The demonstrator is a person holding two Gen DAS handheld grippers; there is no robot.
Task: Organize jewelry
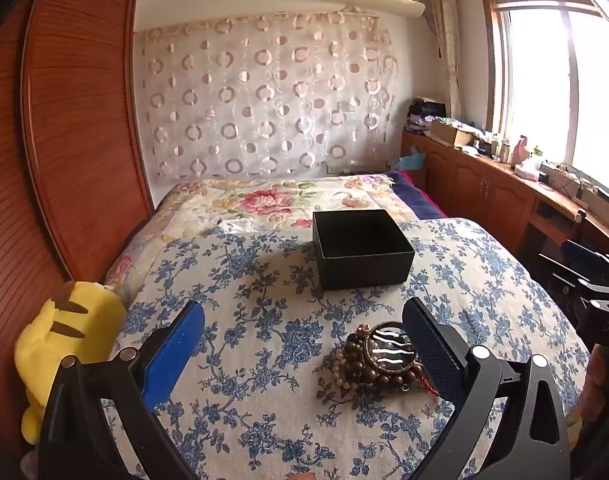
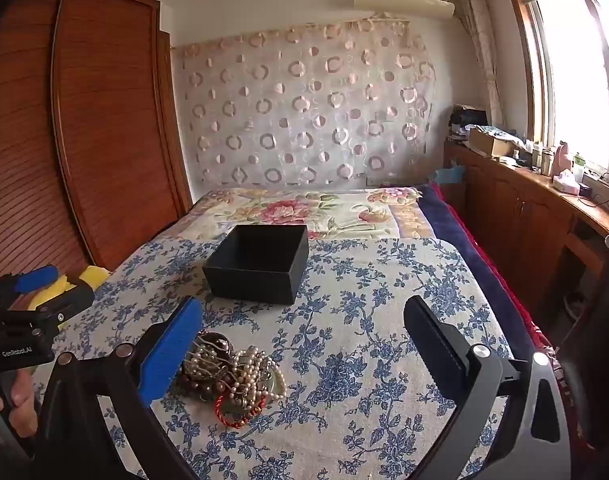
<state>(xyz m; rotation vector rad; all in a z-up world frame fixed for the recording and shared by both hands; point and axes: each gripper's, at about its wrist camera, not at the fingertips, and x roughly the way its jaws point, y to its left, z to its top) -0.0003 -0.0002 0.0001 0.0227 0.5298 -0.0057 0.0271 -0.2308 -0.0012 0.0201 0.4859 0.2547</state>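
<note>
Barely started: jewelry pile (image 1: 378,360) sitting lower center on the bed (image 2: 384,280), empty black box (image 1: 360,250) above. Left gripper (image 1: 304,344) and right gripper (image 2: 304,340) both spread wide, holding nothing. Next up, probably pinching one strand free without dragging the tangle.

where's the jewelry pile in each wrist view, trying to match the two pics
Left wrist view: the jewelry pile lies lower right of center, against the inner side of the right finger.
Right wrist view: the pile lies lower left of center, beside the blue left finger.
Shared landmark: the open black box, on the blue-flowered cloth beyond the pile.
</note>
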